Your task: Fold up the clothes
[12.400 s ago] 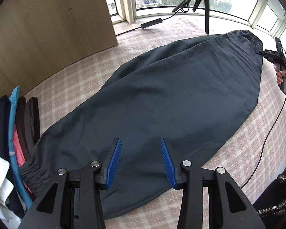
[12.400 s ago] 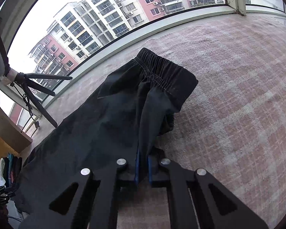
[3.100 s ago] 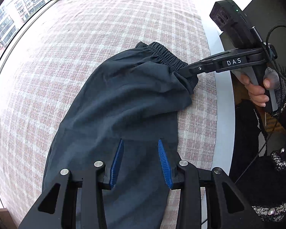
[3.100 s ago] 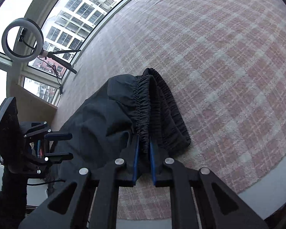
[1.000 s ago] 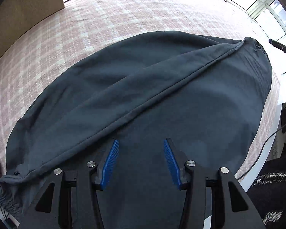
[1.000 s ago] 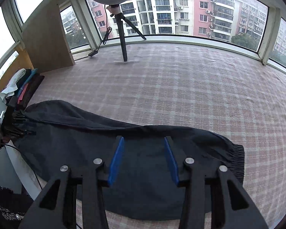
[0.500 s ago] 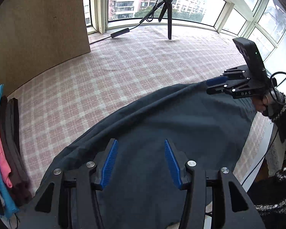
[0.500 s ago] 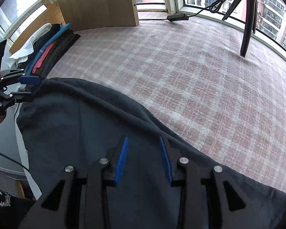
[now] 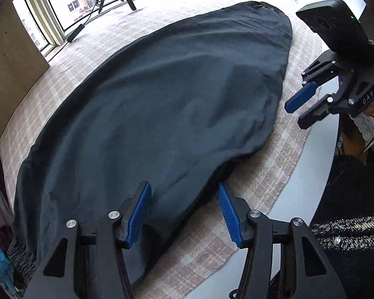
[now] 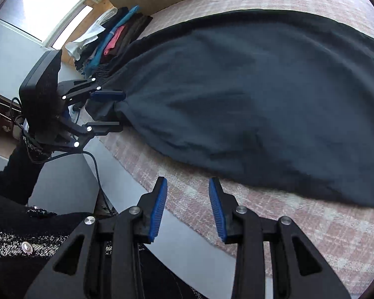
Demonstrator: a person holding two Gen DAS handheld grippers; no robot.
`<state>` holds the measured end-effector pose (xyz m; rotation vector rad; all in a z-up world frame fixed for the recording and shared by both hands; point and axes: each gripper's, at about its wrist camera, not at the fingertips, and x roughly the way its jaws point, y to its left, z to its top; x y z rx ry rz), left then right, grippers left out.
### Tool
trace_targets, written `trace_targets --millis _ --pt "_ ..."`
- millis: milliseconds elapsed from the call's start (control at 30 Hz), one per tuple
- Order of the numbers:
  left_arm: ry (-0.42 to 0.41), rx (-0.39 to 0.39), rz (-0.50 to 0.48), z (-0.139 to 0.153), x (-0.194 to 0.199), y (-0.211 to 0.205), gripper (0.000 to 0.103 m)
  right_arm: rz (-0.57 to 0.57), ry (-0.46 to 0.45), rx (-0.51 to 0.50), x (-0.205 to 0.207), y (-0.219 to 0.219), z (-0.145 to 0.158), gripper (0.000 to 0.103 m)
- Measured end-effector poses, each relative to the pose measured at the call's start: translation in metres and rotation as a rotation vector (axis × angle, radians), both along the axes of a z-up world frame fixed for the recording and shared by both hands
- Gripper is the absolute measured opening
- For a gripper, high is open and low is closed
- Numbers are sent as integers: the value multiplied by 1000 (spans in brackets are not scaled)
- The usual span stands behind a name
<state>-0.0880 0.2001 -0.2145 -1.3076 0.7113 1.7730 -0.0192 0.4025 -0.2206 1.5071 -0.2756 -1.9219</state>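
Trousers [image 9: 162, 104]: dark, spread flat on my checked cloth [image 9: 281, 154].
Left hand-held gripper [image 9: 184, 211]: jaws apart over their near edge.
Right hand-held gripper [image 9: 296, 114]: parted, empty.

Both claws were built of matte black plastic arms with triangular cut-outs, fastened by round silver screws. The left claw [image 9: 184, 214] carried two ribbed blue pads [image 9: 138, 215] on its inner faces; the right claw [image 10: 188, 208] had the same blue ribbed pads [image 10: 158, 209]. Seen from the left wrist view, the right claw's frame bore white "DAS" lettering under a black camera housing with a small green light. A black cable [image 10: 97, 174] trailed from the left claw. The person wore a black-and-white flecked knit sleeve [image 10: 15, 236] with a round silver button
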Motion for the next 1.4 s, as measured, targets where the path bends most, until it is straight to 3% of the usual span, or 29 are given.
trace_targets --millis 67,200,300,500,700,900,1033,1233,1400 --pt "-45 14 24 -3 -19 1 41 23 18 16 -3 -20 -7 35" --pt "-82 66 95 7 -55 -12 42 -14 103 63 -20 -33 1 34" --pt "-85 84 92 12 -67 -18 42 -42 146 68 -33 -25 17 34" --pt "-104 56 21 7 -56 -24 43 -111 164 100 -49 2 34 34" --pt "-120 56 5 9 -54 -32 44 -201 119 40 -76 20 26 34" --pt "-114 22 -14 -3 -64 -11 42 -168 102 23 -79 -3 25 34" --pt "-133 39 1 0 -75 -16 42 -48 111 -17 -55 -26 32 35" --pt "-125 20 -17 9 -74 -26 43 47 76 25 -62 -67 2 37" --pt "-117 23 -8 16 -73 -34 44 90 74 -38 -79 -89 -5 37"
